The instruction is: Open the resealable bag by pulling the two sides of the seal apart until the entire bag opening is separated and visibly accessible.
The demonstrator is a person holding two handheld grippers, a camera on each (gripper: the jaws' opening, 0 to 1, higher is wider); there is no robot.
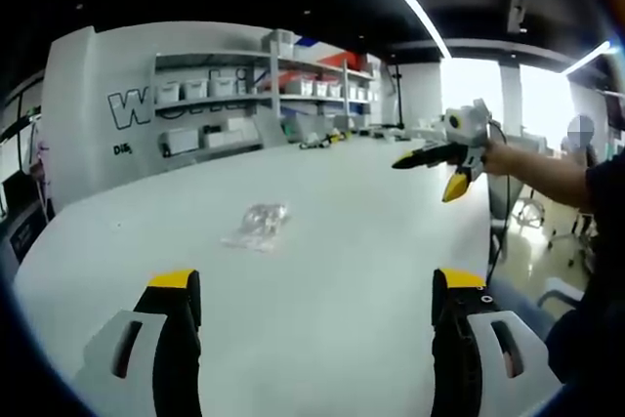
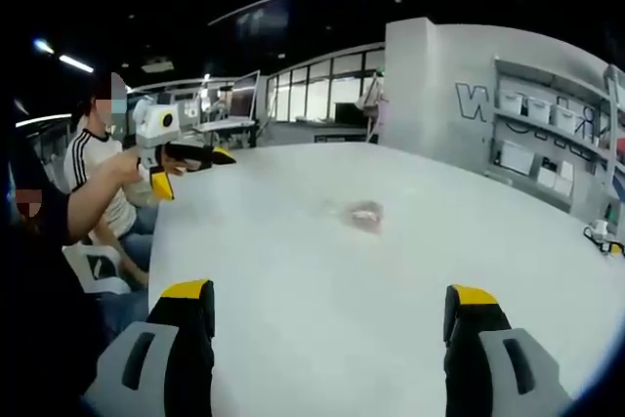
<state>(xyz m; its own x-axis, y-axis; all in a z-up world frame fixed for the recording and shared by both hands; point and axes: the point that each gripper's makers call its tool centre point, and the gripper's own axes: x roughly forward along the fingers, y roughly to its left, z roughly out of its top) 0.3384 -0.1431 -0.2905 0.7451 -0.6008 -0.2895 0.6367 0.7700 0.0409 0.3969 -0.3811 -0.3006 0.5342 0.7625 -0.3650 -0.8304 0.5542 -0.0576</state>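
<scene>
Holding both tools above the broad white tabletop (image 1: 342, 241), I note the left gripper (image 1: 317, 285) with its yellow-tipped black fingers (image 1: 174, 285) spread wide and nothing between them; the right gripper (image 2: 327, 300) stands likewise, jaws apart and empty; the small clear crumpled resealable plastic bag (image 1: 257, 225) lies flat on the table, well ahead of both, untouched; in the right gripper view it sits at mid-table (image 2: 365, 214), blurred; its seal state I cannot tell; grey shelving with white bins (image 1: 244, 95) lines the far wall; a seated person in a striped shirt (image 2: 93, 168) is at the far left.
</scene>
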